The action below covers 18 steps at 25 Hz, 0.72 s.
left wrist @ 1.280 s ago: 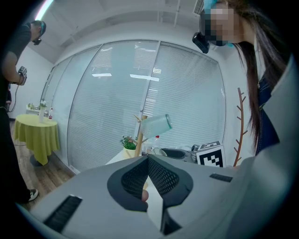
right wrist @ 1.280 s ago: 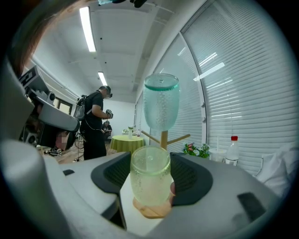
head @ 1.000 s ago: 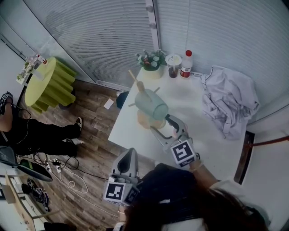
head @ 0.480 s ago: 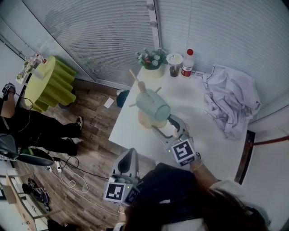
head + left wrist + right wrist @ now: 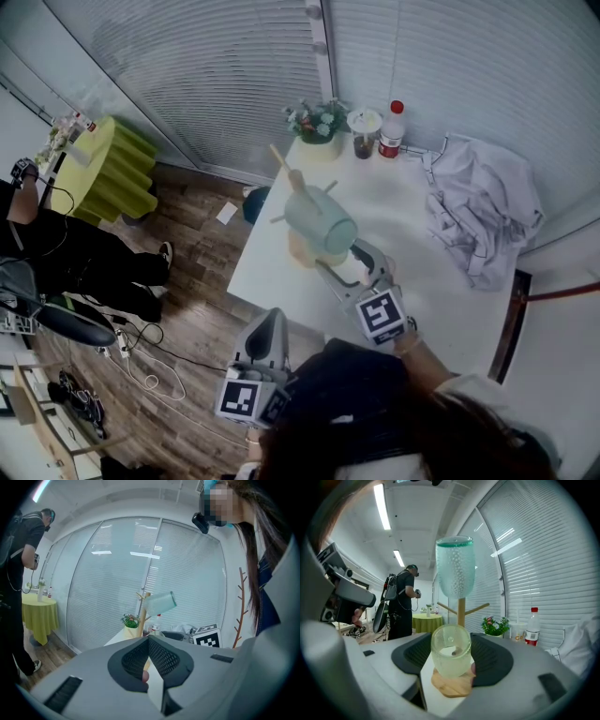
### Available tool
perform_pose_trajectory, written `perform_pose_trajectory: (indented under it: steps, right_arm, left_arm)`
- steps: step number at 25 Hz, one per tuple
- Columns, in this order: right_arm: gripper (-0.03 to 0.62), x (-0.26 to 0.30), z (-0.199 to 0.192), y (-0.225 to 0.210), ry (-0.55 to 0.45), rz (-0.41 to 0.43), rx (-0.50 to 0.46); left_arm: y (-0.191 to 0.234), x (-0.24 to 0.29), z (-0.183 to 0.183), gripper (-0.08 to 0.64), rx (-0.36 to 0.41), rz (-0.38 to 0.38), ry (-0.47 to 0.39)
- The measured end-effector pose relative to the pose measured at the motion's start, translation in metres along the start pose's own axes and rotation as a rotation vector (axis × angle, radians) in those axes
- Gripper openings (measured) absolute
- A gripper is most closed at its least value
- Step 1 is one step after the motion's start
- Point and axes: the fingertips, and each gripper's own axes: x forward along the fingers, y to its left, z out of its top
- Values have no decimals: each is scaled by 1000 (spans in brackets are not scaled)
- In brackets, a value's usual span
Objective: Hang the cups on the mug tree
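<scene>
Your right tongs [image 5: 451, 663] clamp the glass cup [image 5: 451, 649], likely slippery and fragile, round its body before the mug tree [image 5: 461, 612]; left tongs [image 5: 149, 640] closed, empty.

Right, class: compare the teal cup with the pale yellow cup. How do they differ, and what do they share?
Colour: the teal cup is blue-green, while the pale yellow cup is almost clear. Place: the teal cup hangs high on the mug tree, while the pale yellow cup sits low, in front of the tree's wooden base. Hold: nothing grips the teal cup, while the right gripper is clamped on the pale yellow cup. Both look dimpled and translucent.
</scene>
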Motion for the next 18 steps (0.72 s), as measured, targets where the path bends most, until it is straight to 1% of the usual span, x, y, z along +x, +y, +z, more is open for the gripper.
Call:
perform_pose_trajectory:
  steps: [14,18]
  right_arm:
    - [268,0,-8,-1,10,-1,3]
    - [268,-1,-11,0,18,-1,6]
  left_arm:
    - [1,1,-3,0,-6,-5,9]
    - [-1,3,2,0,-3,-19,-27]
